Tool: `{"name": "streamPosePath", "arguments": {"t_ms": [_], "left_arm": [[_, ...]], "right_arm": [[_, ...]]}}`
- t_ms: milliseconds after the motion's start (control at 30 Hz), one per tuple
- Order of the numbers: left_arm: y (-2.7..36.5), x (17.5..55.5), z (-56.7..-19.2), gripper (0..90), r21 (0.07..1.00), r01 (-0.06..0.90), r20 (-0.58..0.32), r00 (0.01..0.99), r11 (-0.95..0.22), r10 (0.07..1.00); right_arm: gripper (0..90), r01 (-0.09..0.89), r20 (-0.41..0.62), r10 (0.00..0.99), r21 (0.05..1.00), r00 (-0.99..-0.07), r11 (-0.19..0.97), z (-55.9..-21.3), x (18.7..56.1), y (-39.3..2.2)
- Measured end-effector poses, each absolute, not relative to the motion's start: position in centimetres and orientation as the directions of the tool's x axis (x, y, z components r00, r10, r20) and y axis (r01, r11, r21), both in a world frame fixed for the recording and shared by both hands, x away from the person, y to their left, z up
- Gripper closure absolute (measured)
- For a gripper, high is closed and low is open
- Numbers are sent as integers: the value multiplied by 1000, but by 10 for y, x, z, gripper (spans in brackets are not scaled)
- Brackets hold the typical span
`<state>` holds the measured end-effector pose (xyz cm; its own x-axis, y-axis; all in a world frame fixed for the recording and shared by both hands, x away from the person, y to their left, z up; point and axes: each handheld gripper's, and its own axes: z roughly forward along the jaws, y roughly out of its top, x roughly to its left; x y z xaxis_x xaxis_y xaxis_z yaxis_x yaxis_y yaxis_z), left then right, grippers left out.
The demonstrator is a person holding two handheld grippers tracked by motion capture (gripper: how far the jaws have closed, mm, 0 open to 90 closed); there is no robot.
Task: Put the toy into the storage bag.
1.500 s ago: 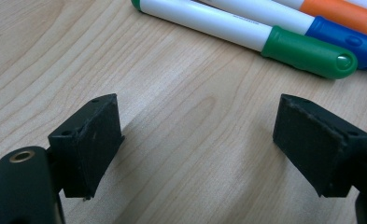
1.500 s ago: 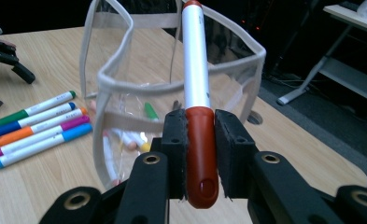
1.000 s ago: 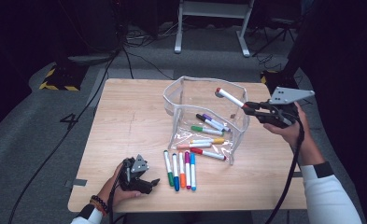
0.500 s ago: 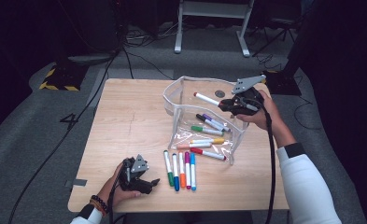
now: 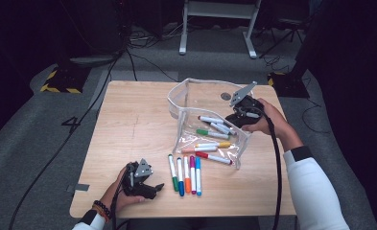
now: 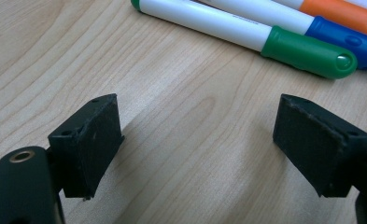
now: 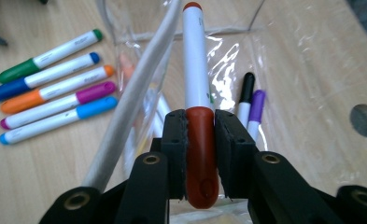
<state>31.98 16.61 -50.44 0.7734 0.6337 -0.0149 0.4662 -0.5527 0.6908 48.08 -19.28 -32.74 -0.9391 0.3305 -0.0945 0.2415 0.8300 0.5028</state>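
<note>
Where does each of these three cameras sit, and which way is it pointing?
High view: above the table's near side, looking down on the clear plastic pouch; both forearms show.
Left gripper view: on the left gripper, facing the green-capped white marker; open black fingers show.
Right gripper view: on the right gripper, looking into the pouch; fingers clamp a red-capped white marker.
All share the loose markers.

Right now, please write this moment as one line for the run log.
right gripper: shut on red-capped marker, over clear pouch | left gripper: open, on table | five markers loose beside pouch
</note>
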Motion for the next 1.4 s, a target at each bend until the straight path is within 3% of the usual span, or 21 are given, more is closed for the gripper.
{"name": "streamPosePath", "arguments": {"t_ms": [300,333,400,533,567,667,833,1133,1400], "left_arm": [[166,320,-504,156,691,466,-14,774,-553,633],[166,320,-504,156,690,466,-14,774,-553,633],[166,320,-504,156,690,466,-14,774,-553,633],[166,320,-504,156,690,465,-14,774,-554,633],[166,320,-504,156,691,466,-14,774,-553,633],[166,320,-504,156,690,466,-14,774,-553,633],[166,320,-504,156,691,465,-14,774,-553,634],[166,320,-504,157,691,465,-13,773,-554,634],[166,319,-504,156,691,456,-12,782,-560,623]], "right_arm": [[728,267,-42,312,416,-949,869,-331,479,-190],[652,284,-67,338,405,-939,869,-331,479,-191],[600,282,-90,344,405,-935,870,-330,479,-192],[541,294,-114,385,462,-916,837,-324,478,-198],[486,293,-137,417,518,-899,803,-318,475,-203],[416,297,-172,466,573,-868,764,-311,470,-209],[345,301,-202,549,661,-811,688,-296,455,-228],[311,302,-194,654,768,-731,565,-284,422,-278],[290,299,-200,693,795,-693,528,-301,392,-318]]}}
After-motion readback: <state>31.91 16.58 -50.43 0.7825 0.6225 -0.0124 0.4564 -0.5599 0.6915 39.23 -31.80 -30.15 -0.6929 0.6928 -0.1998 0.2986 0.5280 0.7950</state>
